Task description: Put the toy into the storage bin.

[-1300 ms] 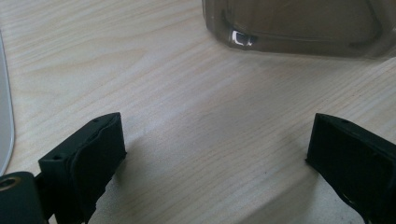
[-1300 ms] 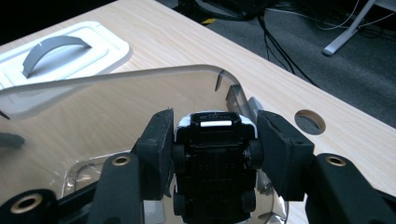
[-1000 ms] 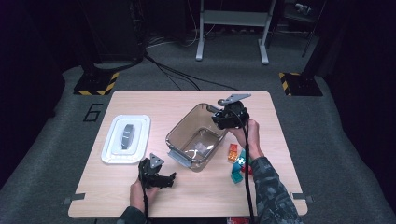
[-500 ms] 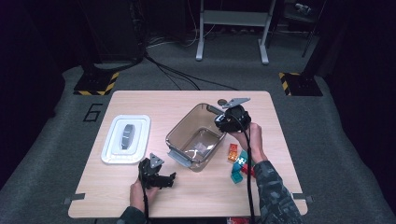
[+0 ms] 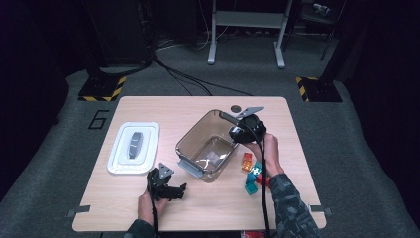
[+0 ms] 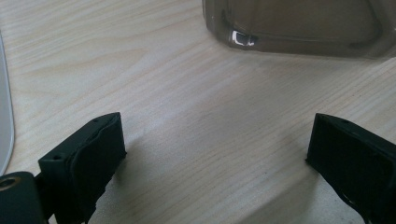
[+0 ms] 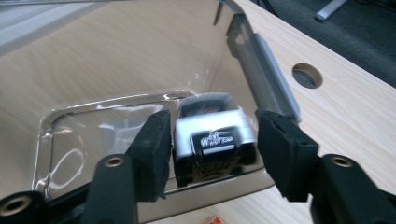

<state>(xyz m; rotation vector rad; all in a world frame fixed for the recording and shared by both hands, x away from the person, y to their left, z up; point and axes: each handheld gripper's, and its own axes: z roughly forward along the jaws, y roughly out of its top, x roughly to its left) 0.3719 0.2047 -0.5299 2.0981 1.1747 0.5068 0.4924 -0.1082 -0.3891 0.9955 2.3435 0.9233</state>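
Using the clear plastic tub (image 5: 208,146) as the anchor. Nearest the person, the left gripper (image 5: 171,188) sits on the table (image 5: 148,106) just in front of the tub's near corner, jaws spread wide with nothing between them. The white lid (image 5: 133,148) lies left of the tub. Coloured blocks (image 5: 252,173) sit right of it. Further back, the right gripper (image 7: 212,140) hangs over the tub's right rim; its jaws have just been opening, and the silver toy car (image 7: 212,135) sits between them with a gap on the right side.
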